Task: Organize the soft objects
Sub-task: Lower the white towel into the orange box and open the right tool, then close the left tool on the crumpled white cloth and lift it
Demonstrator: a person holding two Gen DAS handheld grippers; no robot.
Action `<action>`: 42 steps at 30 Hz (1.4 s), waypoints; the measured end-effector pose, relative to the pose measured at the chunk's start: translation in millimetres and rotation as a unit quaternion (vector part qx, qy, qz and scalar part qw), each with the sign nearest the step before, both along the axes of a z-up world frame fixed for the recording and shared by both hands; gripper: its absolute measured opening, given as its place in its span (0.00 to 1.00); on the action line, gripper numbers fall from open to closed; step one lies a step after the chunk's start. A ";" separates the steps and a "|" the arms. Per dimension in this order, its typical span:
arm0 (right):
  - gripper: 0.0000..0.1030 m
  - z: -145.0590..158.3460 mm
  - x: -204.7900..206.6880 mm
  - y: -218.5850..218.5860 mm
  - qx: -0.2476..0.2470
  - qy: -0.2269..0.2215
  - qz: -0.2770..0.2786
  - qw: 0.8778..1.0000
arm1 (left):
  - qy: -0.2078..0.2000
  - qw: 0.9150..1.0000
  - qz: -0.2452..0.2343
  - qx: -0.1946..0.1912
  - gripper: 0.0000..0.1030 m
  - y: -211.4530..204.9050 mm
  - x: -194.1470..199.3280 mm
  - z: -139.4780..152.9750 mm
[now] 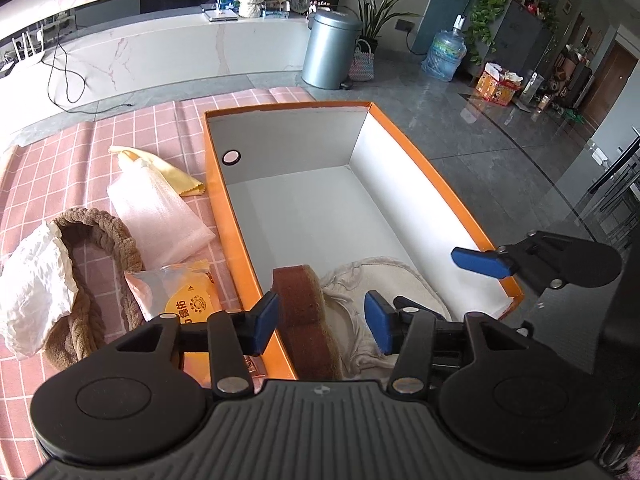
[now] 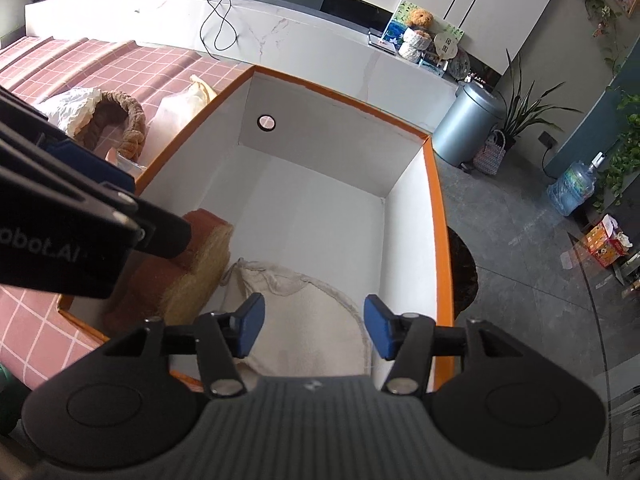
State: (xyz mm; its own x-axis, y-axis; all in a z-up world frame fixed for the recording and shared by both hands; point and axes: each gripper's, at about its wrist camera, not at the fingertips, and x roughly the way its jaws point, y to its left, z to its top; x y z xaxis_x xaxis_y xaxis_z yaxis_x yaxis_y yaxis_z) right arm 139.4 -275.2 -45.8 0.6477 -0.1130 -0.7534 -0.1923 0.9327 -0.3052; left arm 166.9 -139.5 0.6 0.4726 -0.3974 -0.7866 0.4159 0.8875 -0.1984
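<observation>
An orange box (image 1: 420,160) with a white inside stands on the pink checked cloth. In its near end lie a brown scouring sponge (image 1: 304,320) and a cream cloth (image 1: 384,280). My left gripper (image 1: 322,320) is open, its fingers on either side of the sponge without touching it. My right gripper (image 2: 312,330) is open and empty above the cream cloth (image 2: 304,320); it also shows in the left wrist view (image 1: 480,262). The sponge (image 2: 180,272) leans on the box's left wall. Left of the box lie a brown braided headband (image 1: 96,264), white tissue (image 1: 32,284), a foam bag (image 1: 160,212), a yellow cloth (image 1: 160,168) and a plastic packet (image 1: 184,292).
The far part of the box (image 2: 320,208) holds nothing. A grey bin (image 1: 330,50), a water jug (image 1: 444,54) and plants stand on the grey floor beyond. A marble bench (image 1: 160,52) runs behind the table.
</observation>
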 end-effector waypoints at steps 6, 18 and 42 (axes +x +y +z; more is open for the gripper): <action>0.62 21.6 -18.3 -0.1 -0.003 -0.034 -0.011 0.999 | -0.030 0.999 -0.004 -0.015 0.57 12.1 -14.6 13.6; 0.67 45.4 -61.8 37.0 0.068 -0.145 -0.033 0.986 | -0.119 0.989 0.034 -0.079 0.57 91.7 -41.1 32.0; 0.67 -5.6 -8.7 168.3 0.122 -0.086 0.059 0.987 | -0.154 0.982 0.107 0.012 0.79 230.7 -41.9 -30.0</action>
State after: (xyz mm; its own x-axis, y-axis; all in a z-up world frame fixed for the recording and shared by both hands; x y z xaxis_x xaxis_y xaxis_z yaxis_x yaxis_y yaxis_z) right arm 130.7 -106.8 -51.5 0.7663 0.1411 -0.6268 -0.2684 0.9567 -0.1127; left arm 125.0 91.2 -29.5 0.7604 -0.2465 -0.6008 0.2570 0.9639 -0.0701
